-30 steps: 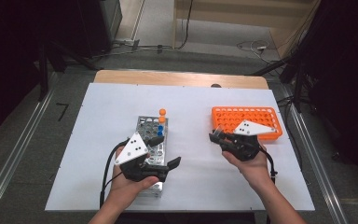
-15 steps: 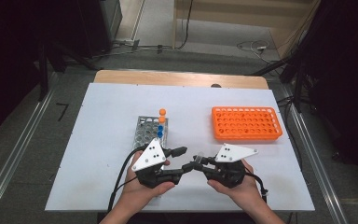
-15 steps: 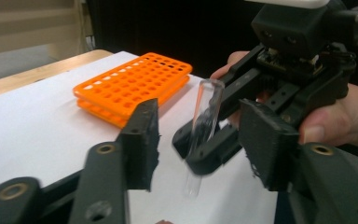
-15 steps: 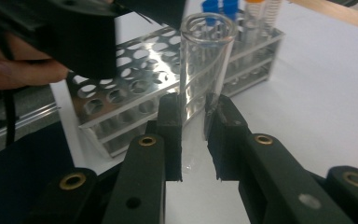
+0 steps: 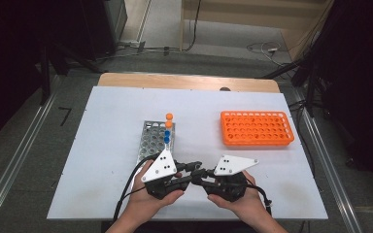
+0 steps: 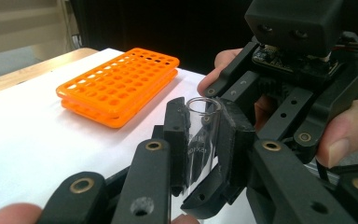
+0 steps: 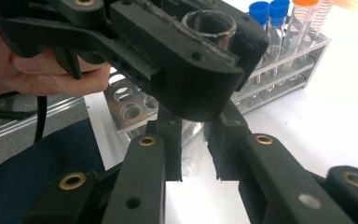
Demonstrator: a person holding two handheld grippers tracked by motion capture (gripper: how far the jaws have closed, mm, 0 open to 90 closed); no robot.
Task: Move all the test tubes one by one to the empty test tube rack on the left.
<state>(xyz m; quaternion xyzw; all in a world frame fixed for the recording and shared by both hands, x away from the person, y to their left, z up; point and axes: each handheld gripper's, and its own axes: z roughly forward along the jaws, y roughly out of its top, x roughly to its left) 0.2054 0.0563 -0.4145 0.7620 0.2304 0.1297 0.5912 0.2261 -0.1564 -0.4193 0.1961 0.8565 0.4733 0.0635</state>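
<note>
A clear uncapped tube (image 6: pixel 199 135) is clamped by both grippers at the table's front middle. My left gripper (image 6: pixel 200 130) has just been closing and now stands shut on the tube's upper part, with the open mouth (image 7: pixel 209 23) showing above its pads. My right gripper (image 7: pixel 193 154) is shut on the tube's lower end (image 7: pixel 191 161). In the high view the left gripper (image 5: pixel 194 169) and the right gripper (image 5: pixel 201 177) meet tip to tip, each in a hand.
A metal tube rack (image 5: pixel 155 141) stands just behind the grippers, with two blue-capped tubes (image 7: pixel 260 9) and two orange-capped tubes (image 5: pixel 169 119) at its far end. An orange rack (image 5: pixel 256 128) lies at the right. White tabletop (image 5: pixel 102 145) spreads around.
Both hands came from the two racks to the front middle and met. The left jaws stood open and have closed on the tube that the right gripper carries.
</note>
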